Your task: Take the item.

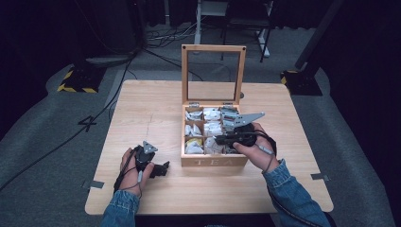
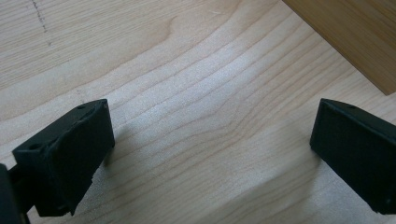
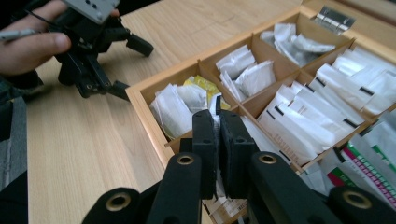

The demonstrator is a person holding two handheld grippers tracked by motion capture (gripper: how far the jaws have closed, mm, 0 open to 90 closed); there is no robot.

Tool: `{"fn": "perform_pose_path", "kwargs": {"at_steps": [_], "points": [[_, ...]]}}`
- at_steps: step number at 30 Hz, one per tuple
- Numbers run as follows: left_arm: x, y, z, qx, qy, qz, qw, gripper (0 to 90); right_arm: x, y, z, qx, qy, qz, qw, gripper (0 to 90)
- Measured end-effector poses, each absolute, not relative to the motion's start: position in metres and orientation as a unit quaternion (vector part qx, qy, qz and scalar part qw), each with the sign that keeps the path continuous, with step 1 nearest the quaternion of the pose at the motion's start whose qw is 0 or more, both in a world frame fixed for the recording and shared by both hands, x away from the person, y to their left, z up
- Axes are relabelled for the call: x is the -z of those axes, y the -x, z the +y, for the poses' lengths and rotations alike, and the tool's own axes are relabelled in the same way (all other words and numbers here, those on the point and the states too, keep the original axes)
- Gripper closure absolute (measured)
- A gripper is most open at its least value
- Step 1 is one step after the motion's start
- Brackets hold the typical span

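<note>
Nine compartments, three by three, divided the wooden tea box (image 1: 213,161), which stood on the table (image 1: 142,109) with its glass-paned lid (image 1: 213,73) raised upright behind it and "TEA" lettered on its front wall. Most cells held white paper tea bags (image 3: 303,121); one cell in the left column also showed a yellow packet (image 3: 204,85) among the white ones, and packets printed in green and pink (image 3: 369,172) lay at the box's right side.

The right gripper (image 1: 221,139) hung over the front cells, held in the right hand (image 1: 253,150). In the right gripper view its jaws were pressed almost together on the edge of a white tea bag (image 3: 217,122) standing up from the front middle cell.

The left gripper (image 1: 163,168) rested low over bare wood, left of the box's front corner, gripped by the left hand (image 1: 132,165). Its jaws were spread wide with nothing between them in the left gripper view, the box's side showing at the upper right.

Grey carpet (image 1: 47,142) surrounded the light wooden table, with black cables (image 1: 94,113) trailing across it and dark stands with yellow-and-black striped bases (image 1: 78,80) behind.
</note>
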State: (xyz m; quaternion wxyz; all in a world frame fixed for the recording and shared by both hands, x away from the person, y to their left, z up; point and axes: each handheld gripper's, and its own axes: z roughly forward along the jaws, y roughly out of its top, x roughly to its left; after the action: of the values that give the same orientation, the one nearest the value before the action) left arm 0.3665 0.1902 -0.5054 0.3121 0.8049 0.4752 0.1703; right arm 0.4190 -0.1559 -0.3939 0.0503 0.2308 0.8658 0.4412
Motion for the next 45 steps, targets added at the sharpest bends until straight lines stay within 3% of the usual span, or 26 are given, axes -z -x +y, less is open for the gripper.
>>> {"fn": "perform_pose_path", "kwargs": {"at_steps": [22, 45], "points": [[0.505, -0.370, 0.189, -0.170, -0.806, 0.474, 0.312, 0.1, 0.356, -0.405, -0.203, -0.497, -0.261, 0.822, 0.095, 86.1], [0.506, -0.371, 0.189, -0.170, -0.806, 0.474, 0.312, 0.1, 0.345, -0.412, -0.273, -0.493, -0.344, 0.784, 0.154, 86.1]]}}
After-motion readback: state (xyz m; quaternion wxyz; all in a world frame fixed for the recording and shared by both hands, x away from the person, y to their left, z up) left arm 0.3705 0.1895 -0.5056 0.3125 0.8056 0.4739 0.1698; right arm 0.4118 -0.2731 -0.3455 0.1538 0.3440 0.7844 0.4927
